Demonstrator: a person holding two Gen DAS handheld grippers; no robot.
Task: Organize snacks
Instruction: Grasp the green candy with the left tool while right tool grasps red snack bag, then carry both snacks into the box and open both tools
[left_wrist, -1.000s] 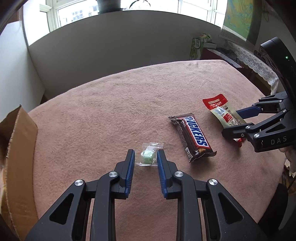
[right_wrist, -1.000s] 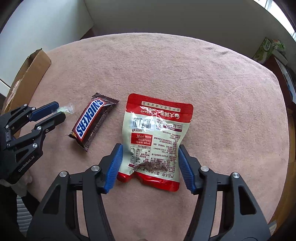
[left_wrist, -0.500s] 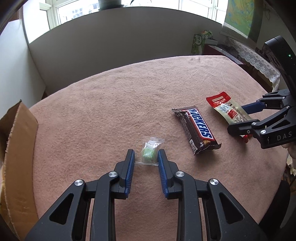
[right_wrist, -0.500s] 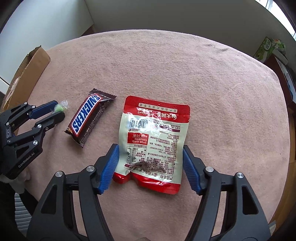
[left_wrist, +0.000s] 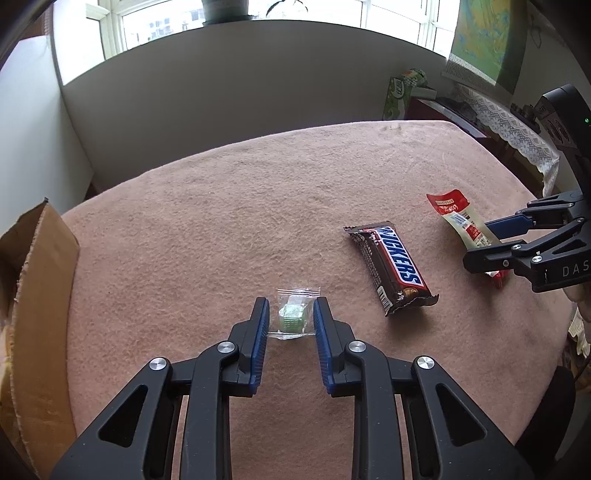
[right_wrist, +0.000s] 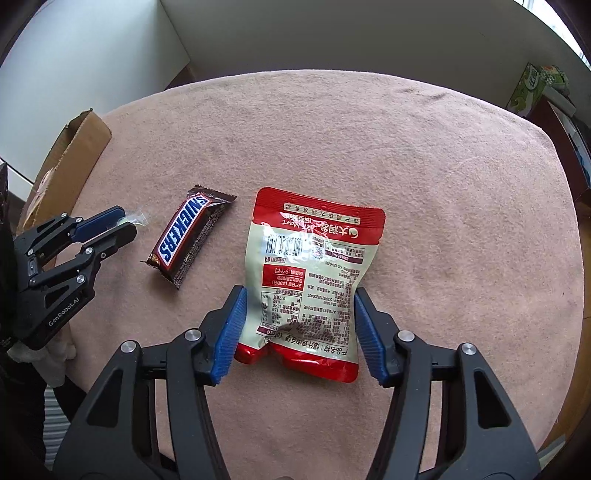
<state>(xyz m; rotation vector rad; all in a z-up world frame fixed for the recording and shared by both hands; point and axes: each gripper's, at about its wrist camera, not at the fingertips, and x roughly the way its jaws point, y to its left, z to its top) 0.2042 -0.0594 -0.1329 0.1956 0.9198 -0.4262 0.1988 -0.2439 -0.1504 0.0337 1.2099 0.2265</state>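
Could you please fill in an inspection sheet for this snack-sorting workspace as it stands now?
Surface: round table under a pink cloth, flat and dry.
Job's things: small clear candy packet, Snickers bar and red snack pouch lie apart on the cloth; open cardboard box at the table's edge.
Clutter: nothing seen.
Grippers: left gripper has its jaws shut on the candy packet; right gripper has just been closing, the pouch is between its jaws, and the pads meet its sides.
Cables: nothing seen.
Surroundings: window, white wall, green carton, lace-covered sideboard.
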